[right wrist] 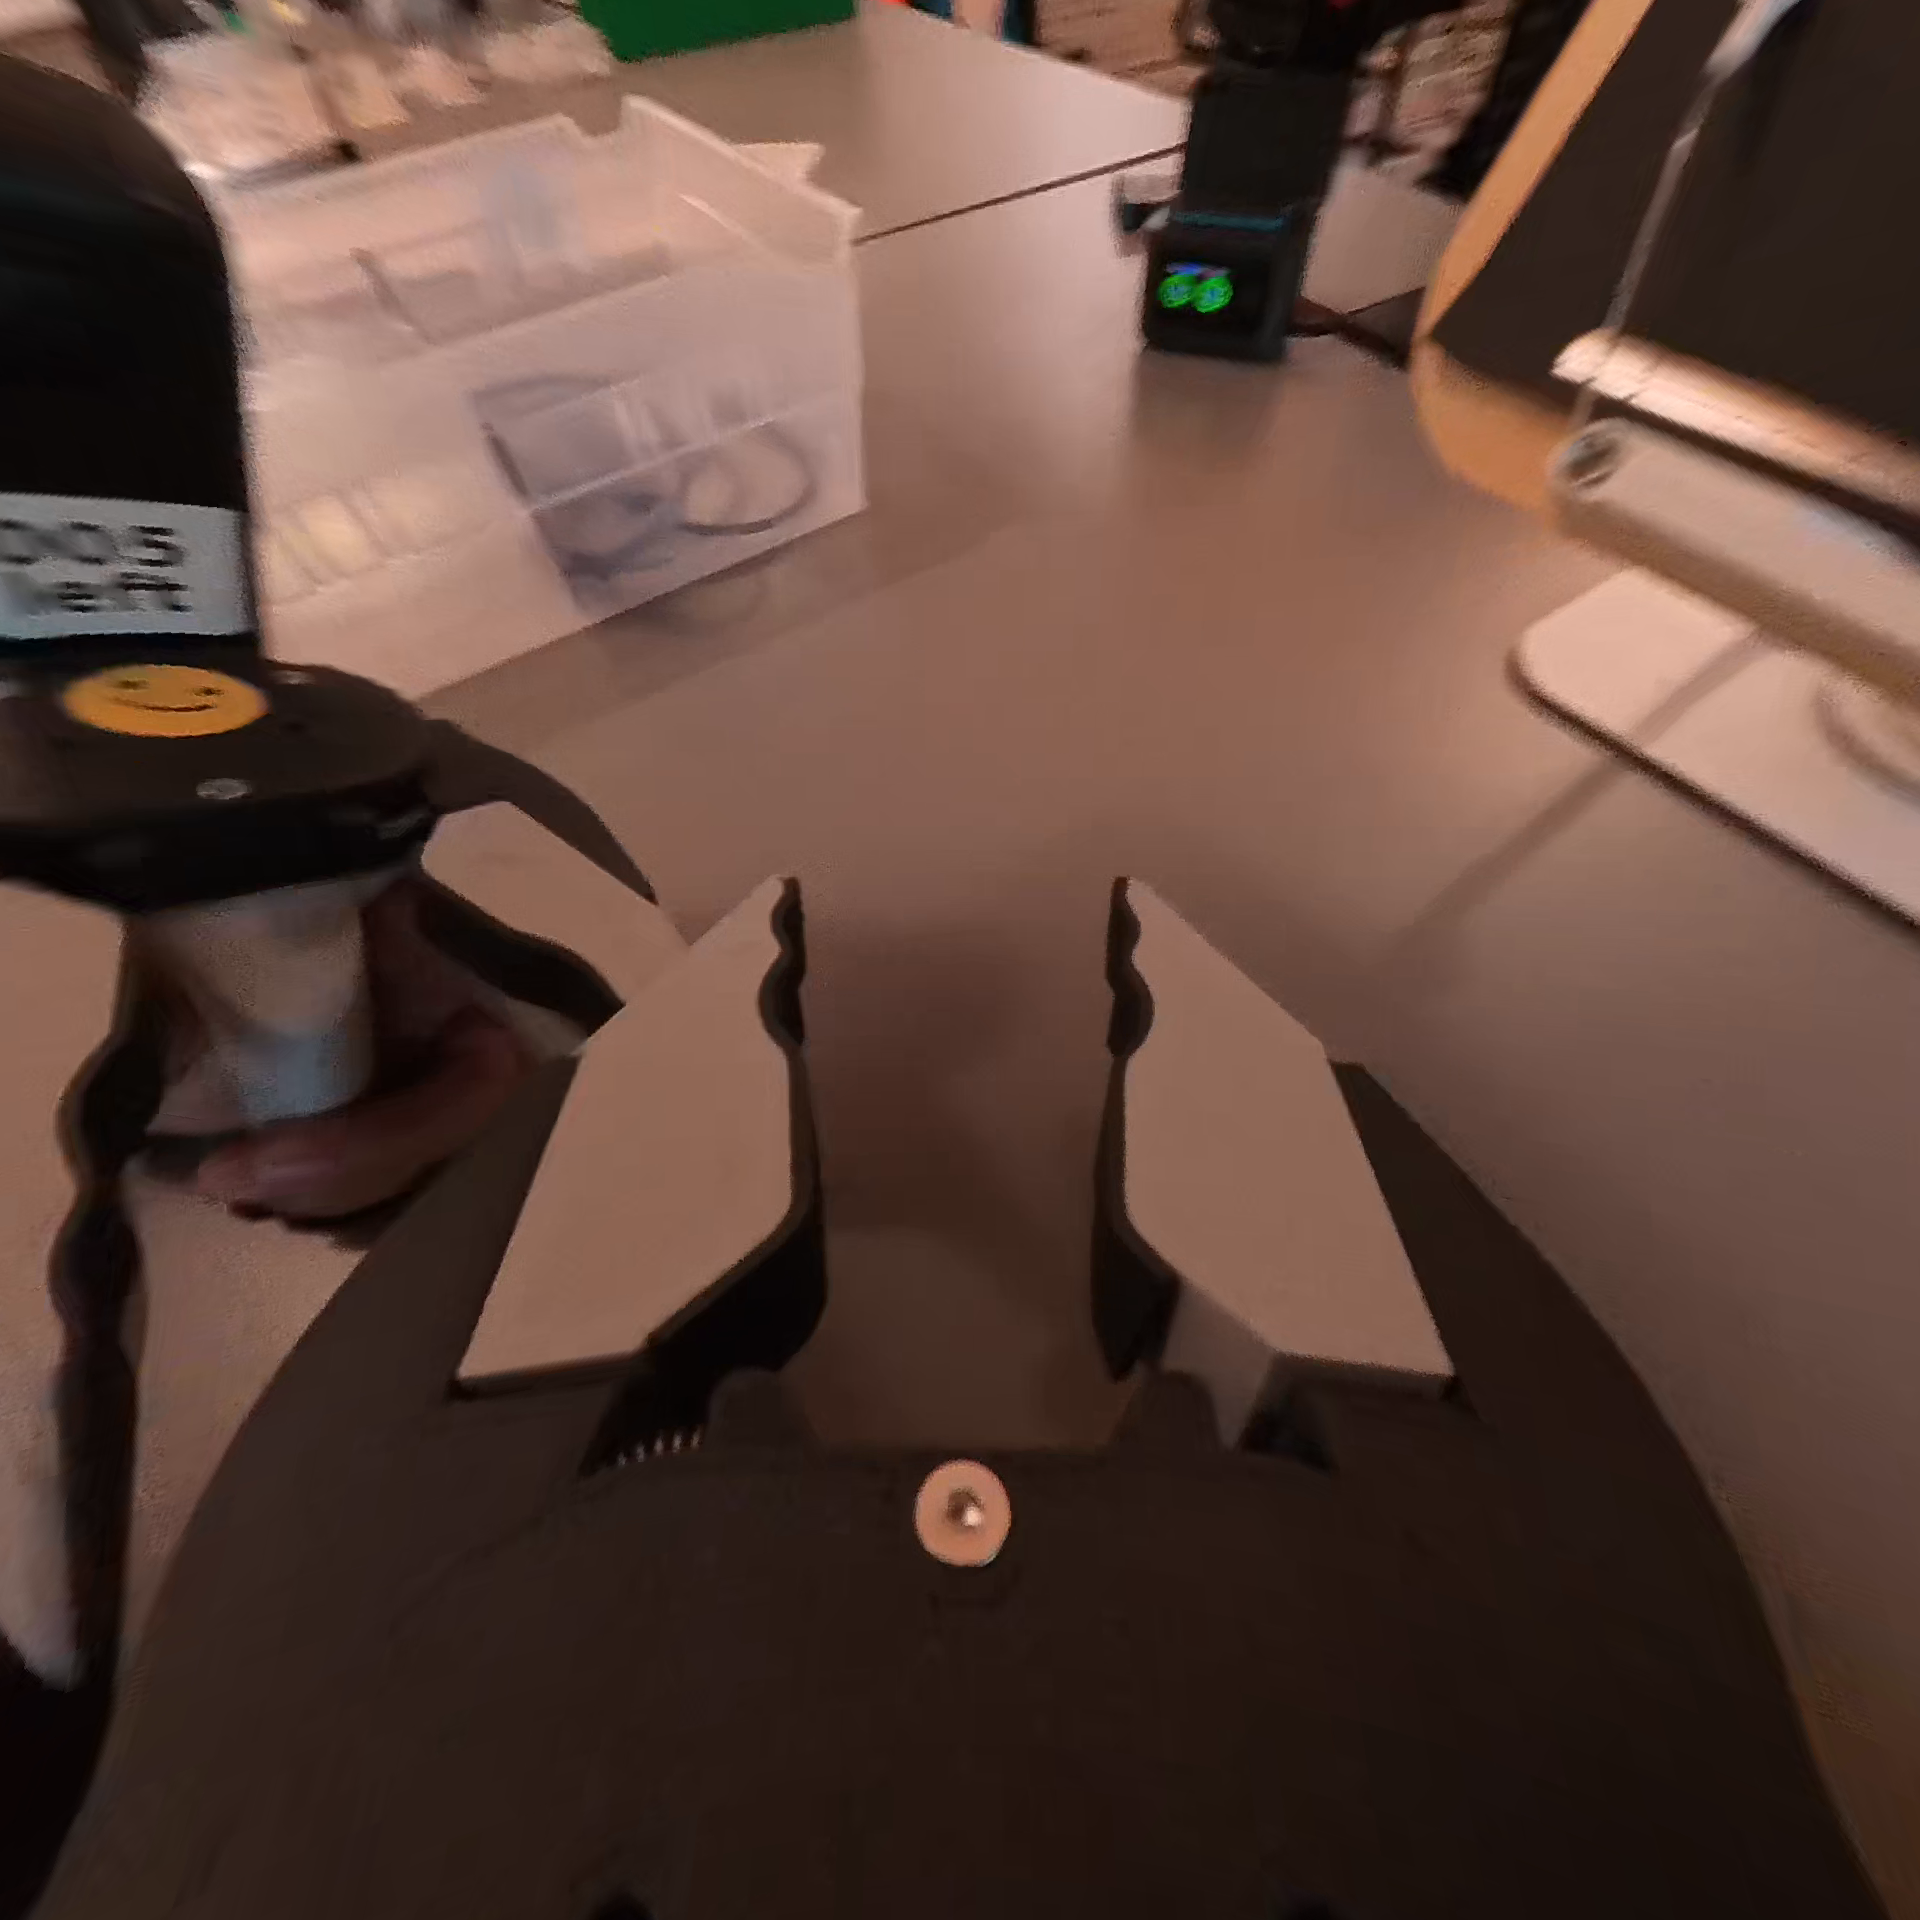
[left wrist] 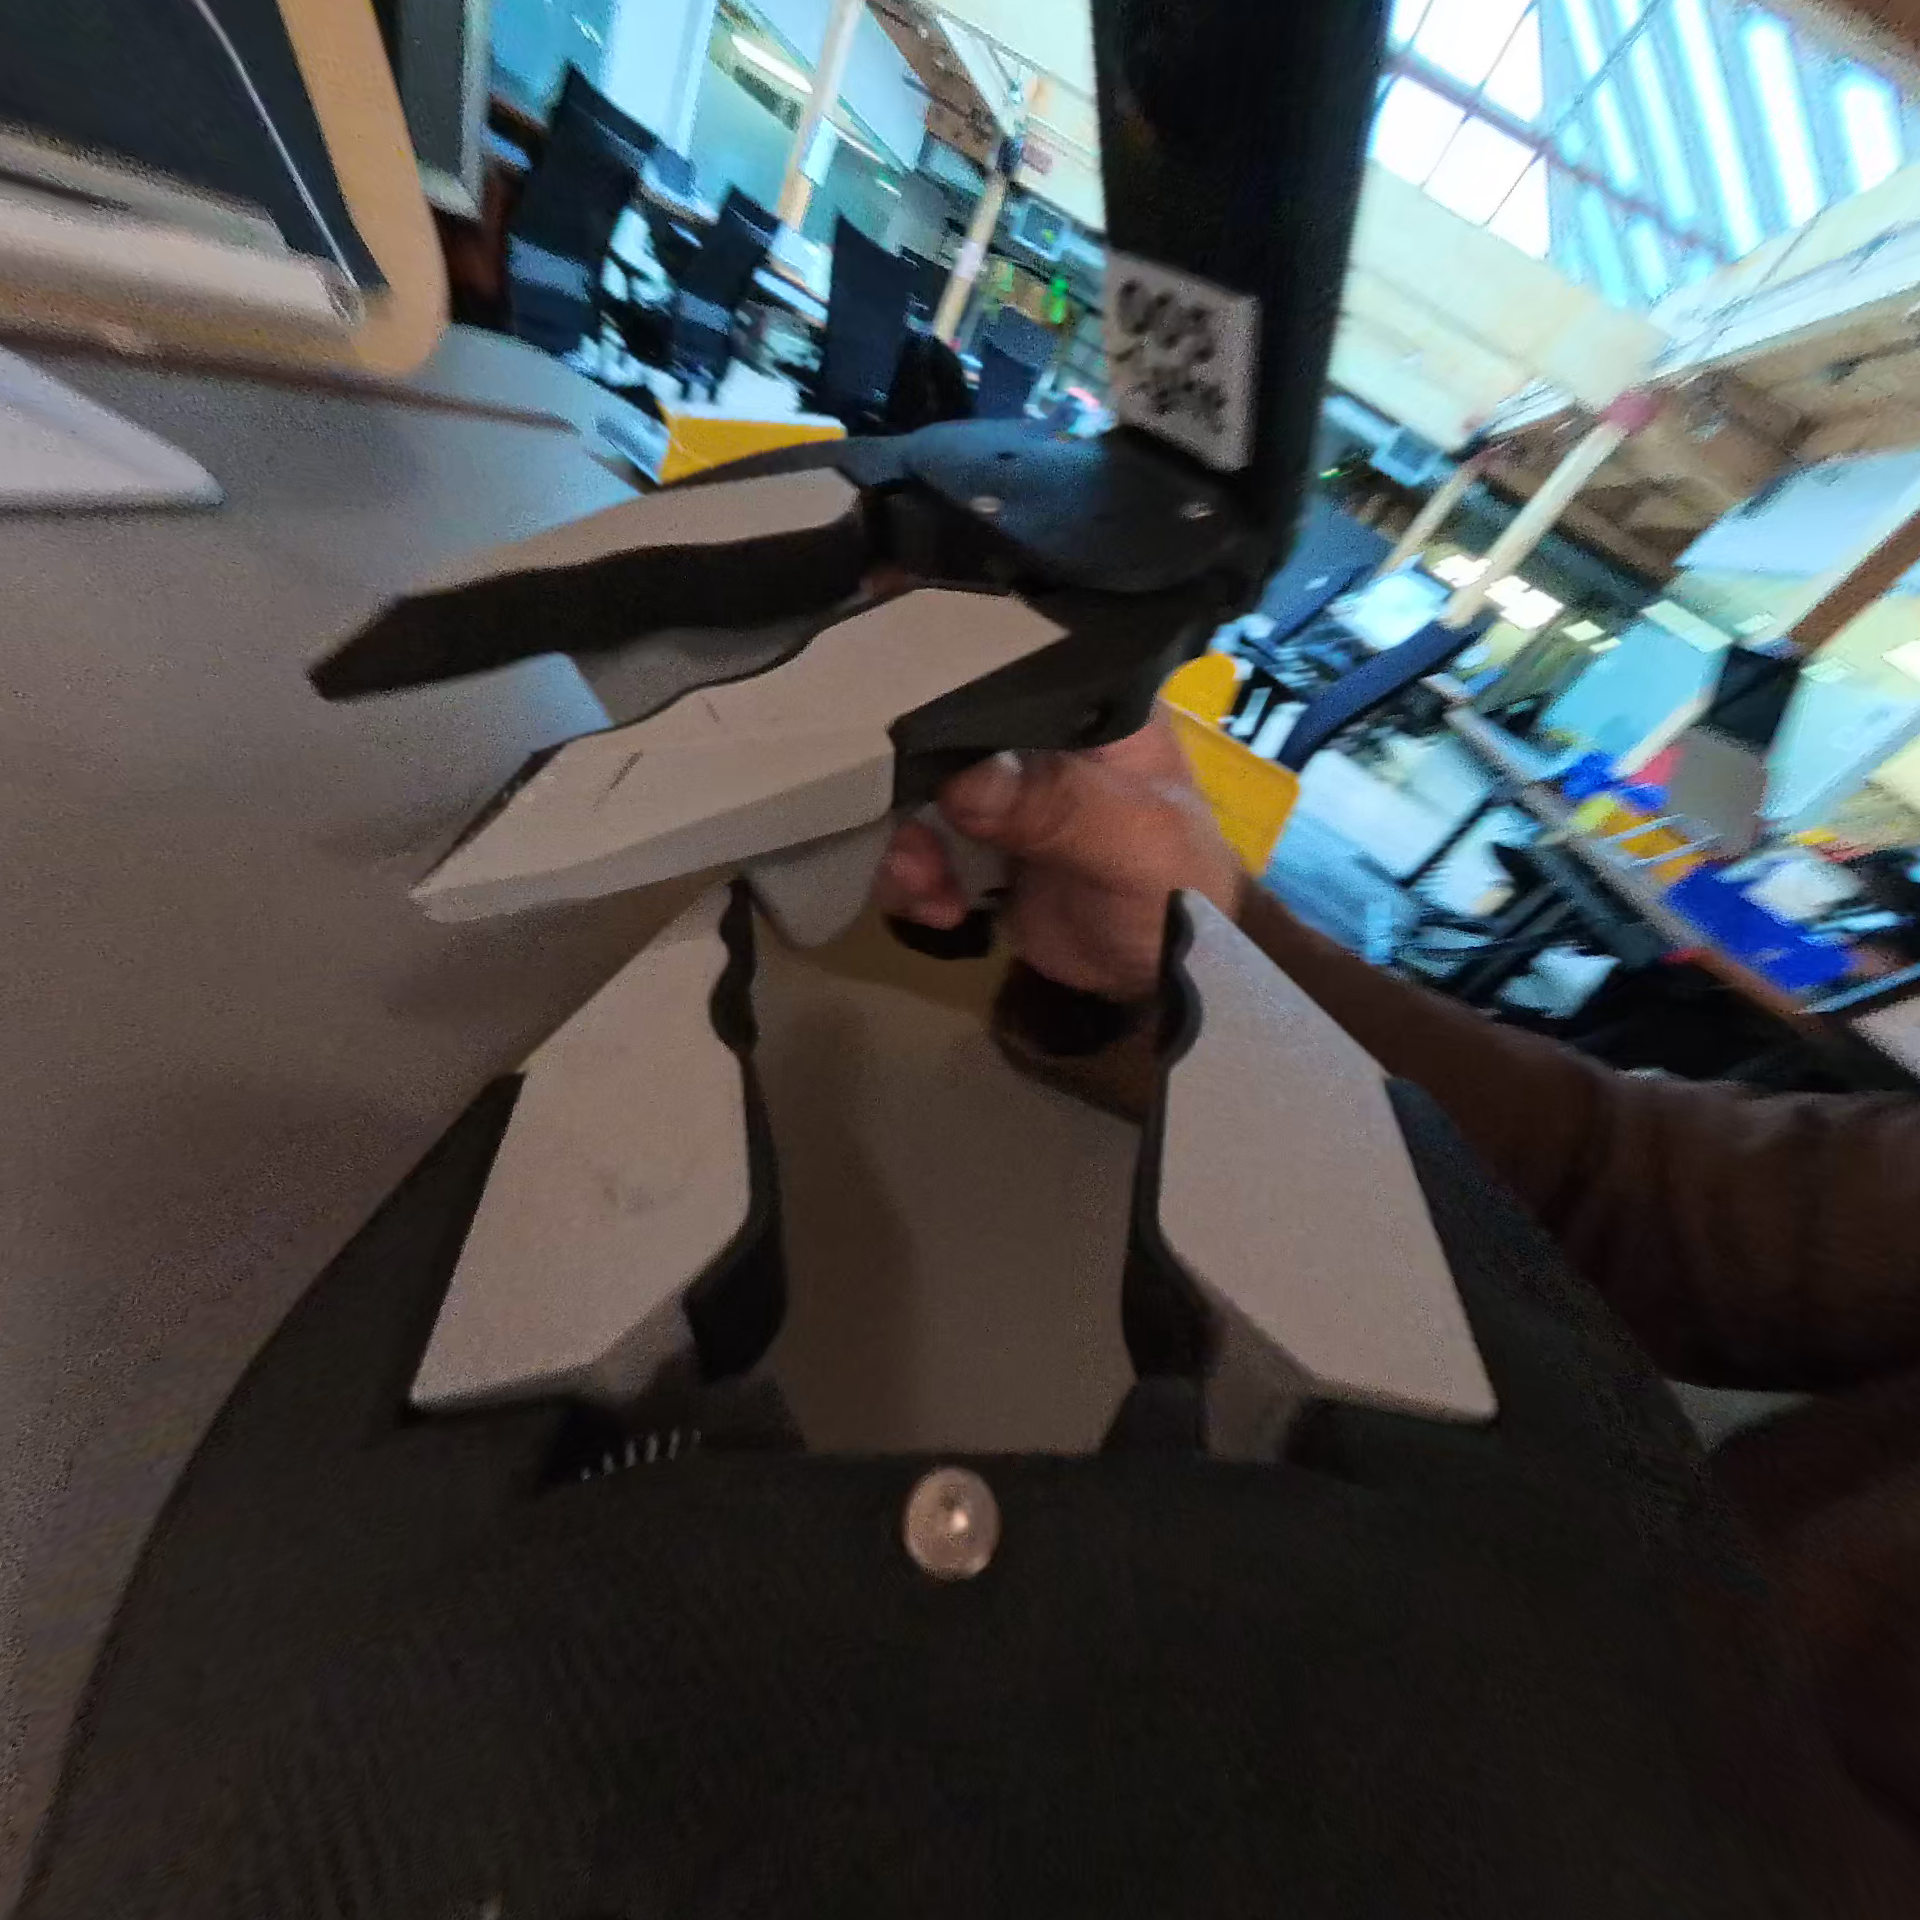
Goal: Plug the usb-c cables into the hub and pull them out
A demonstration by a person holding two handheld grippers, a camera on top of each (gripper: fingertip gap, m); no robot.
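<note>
Both tongs, left [left wrist: 951, 925] and right [right wrist: 956, 935], hang released and empty over the grey tabletop [right wrist: 1039, 665]. Neither hub nor cables show in either view. Likely no plugging is underway; next means finding them.

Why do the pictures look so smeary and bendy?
Left wrist view: blur smears the other gripper and far desks; bright windows glare. Right wrist view: dimmer, warm light, the clear box smeared; the wide lens bends the table edges.
</note>
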